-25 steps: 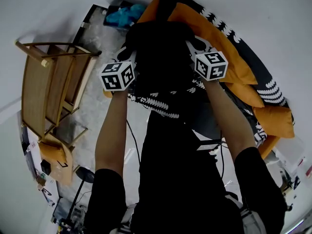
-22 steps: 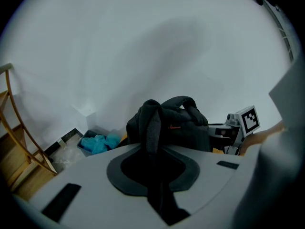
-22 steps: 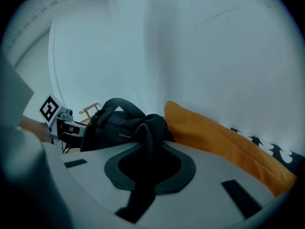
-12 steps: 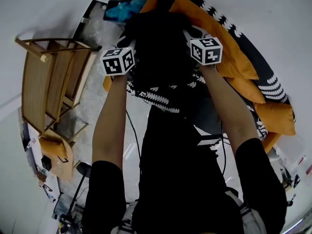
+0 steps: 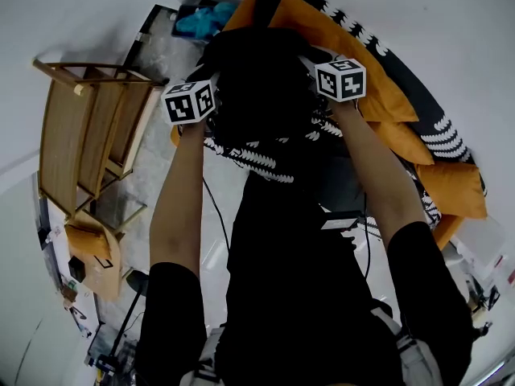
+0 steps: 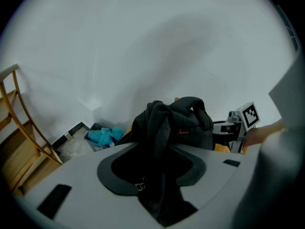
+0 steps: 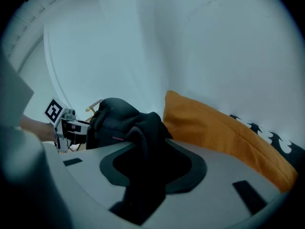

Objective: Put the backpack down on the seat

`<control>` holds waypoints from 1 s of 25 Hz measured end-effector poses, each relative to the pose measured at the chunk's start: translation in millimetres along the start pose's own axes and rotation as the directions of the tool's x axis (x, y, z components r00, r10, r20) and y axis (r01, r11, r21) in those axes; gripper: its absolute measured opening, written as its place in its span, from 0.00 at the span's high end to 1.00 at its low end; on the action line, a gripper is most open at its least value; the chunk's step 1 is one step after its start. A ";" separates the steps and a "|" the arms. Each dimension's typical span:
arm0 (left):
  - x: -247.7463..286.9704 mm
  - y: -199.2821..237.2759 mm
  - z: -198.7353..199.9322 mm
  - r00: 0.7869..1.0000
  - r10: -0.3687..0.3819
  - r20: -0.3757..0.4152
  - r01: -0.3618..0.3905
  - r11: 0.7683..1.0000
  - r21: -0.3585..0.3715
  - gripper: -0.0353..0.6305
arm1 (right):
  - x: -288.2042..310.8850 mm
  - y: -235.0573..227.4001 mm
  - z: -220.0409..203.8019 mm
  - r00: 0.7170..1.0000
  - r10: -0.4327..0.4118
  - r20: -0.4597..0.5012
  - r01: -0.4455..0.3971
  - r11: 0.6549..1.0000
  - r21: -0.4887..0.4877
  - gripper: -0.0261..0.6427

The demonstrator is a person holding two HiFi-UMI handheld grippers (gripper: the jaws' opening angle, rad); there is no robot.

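The black backpack (image 5: 261,79) hangs bunched between my two grippers, over the front of a sofa seat with orange cushions (image 5: 354,55). My left gripper (image 5: 214,107) is at the bag's left side and my right gripper (image 5: 316,77) at its right side. In the left gripper view a black strap (image 6: 159,142) runs through the gap of the left gripper (image 6: 157,175), whose jaws are opening. In the right gripper view a dark strap (image 7: 143,142) lies likewise in the right gripper (image 7: 147,175), its jaws also opening. The bag's lower part is hidden behind the grippers.
A black-and-white patterned throw (image 5: 245,158) drapes over the sofa's front edge below the bag. A wooden chair (image 5: 88,143) stands to the left on the floor. A bin with blue cloth (image 5: 199,21) sits by the wall. Cables (image 5: 211,215) trail on the floor.
Both grippers and the backpack have moved forward, farther over the sofa. The bag now sits higher in the head view, closer to the orange cushions.
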State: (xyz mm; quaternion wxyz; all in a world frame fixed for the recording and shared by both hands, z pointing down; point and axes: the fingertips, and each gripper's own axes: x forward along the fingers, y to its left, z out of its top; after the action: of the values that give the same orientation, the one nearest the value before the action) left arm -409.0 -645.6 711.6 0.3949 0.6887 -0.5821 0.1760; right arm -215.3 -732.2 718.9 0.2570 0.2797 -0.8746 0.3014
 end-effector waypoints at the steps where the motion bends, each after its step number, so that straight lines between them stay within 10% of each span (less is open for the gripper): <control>1: -4.1 -2.1 -2.8 1.000 0.000 -0.009 0.000 1.000 0.009 0.69 | -5.8 0.4 -3.1 1.000 0.003 -0.006 -0.003 1.000 -0.004 0.75; 9: -46.6 -14.2 -33.8 0.997 0.054 -0.060 -0.047 0.992 0.113 0.60 | -57.0 18.4 -27.5 0.999 0.031 -0.013 -0.031 0.998 -0.052 0.71; 18: -128.5 -43.2 -17.4 0.990 0.063 0.128 -0.072 0.995 0.069 0.67 | -124.8 50.3 -10.2 0.989 0.030 0.148 -0.026 0.999 -0.028 0.78; 25: -225.5 -124.9 24.1 0.928 -0.077 0.365 0.044 0.994 0.097 0.84 | -246.2 133.6 52.4 0.890 0.071 0.451 -0.062 0.997 -0.035 0.88</control>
State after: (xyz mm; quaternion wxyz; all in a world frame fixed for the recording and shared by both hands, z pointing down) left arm -355.4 -512.8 495.9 0.2534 0.7438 -0.6159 0.0566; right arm -140.8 -596.6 479.5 0.0393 0.3093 -0.9224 0.2281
